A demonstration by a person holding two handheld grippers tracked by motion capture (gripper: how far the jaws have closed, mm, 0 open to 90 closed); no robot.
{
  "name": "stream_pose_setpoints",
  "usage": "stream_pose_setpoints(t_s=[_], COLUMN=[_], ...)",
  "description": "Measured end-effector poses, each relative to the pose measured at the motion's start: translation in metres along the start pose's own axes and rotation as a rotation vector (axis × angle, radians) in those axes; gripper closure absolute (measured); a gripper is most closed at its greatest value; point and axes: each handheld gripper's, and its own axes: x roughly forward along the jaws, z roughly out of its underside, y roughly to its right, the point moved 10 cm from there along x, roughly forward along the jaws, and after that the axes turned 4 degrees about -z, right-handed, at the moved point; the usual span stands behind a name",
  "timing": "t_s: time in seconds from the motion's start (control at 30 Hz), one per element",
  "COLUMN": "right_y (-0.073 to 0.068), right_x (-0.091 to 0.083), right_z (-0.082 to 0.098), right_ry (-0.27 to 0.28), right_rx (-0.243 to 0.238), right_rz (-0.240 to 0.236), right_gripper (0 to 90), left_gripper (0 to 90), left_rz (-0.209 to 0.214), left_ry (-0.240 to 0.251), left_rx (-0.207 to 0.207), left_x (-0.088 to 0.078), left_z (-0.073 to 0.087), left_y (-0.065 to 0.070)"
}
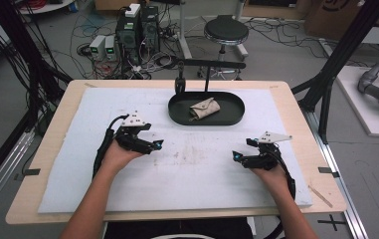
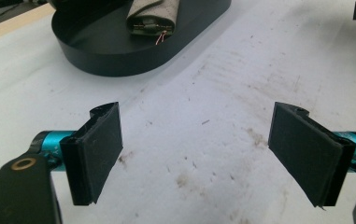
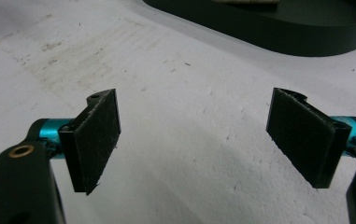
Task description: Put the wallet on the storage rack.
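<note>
A black oval tray [image 1: 232, 112] sits at the far middle of the white foam mat, and a folded beige cloth pouch [image 1: 203, 108] lies inside it. In the left gripper view the tray [image 2: 96, 51] and the pouch [image 2: 153, 16] are ahead, up and to the left. The tray's wall [image 3: 278, 32] runs along the top of the right gripper view. My left gripper [image 1: 156, 145] rests on the mat at the left, open, nothing between its pads [image 2: 102, 144]. My right gripper [image 1: 236, 156] rests at the right, open and empty too, pads [image 3: 96, 135] wide apart.
The white foam mat [image 1: 192, 169] covers a wooden table [image 1: 52, 149] and carries brown stains in its middle. A black stand with a horizontal bar [image 1: 209, 64] rises behind the tray. Beyond the table stand a stool [image 1: 226, 31], computers and cables on the floor.
</note>
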Motion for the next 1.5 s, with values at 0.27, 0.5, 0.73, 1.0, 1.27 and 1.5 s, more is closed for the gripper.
stream_pose_setpoints(t_s=[0.27,0.5,0.73,1.0,1.27,1.5], right_y=[0.0,0.001,0.005,0.004,0.004,0.004], right_x=[0.0,-0.002,-0.001,-0.001,0.001,0.002], right_z=[0.0,-0.001,-0.001,-0.002,-0.003,-0.003], right_ry=[0.006,0.015,0.014,0.015,0.022,0.022], right_rx=[0.011,0.018,0.023,0.014,0.017,0.019], right_rz=[-0.009,-0.006,0.004,0.01,0.002,0.002], right_gripper=[17.9,17.9,17.9,17.9,18.0,17.9], left_gripper=[17.8,17.4,17.4,17.4,17.4,17.4], left_rz=[-0.04,-0.071,-0.054,-0.046,-0.044,-0.034], left_ry=[0.052,0.077,0.074,0.08,0.07,0.071], left_rx=[-0.044,-0.071,-0.063,-0.075,-0.079,-0.084], left_x=[-0.029,-0.038,-0.036,-0.037,-0.037,-0.037], left_z=[0.022,0.039,0.04,0.04,0.044,0.044], left_y=[-0.003,-0.011,-0.008,-0.007,-0.005,-0.005])
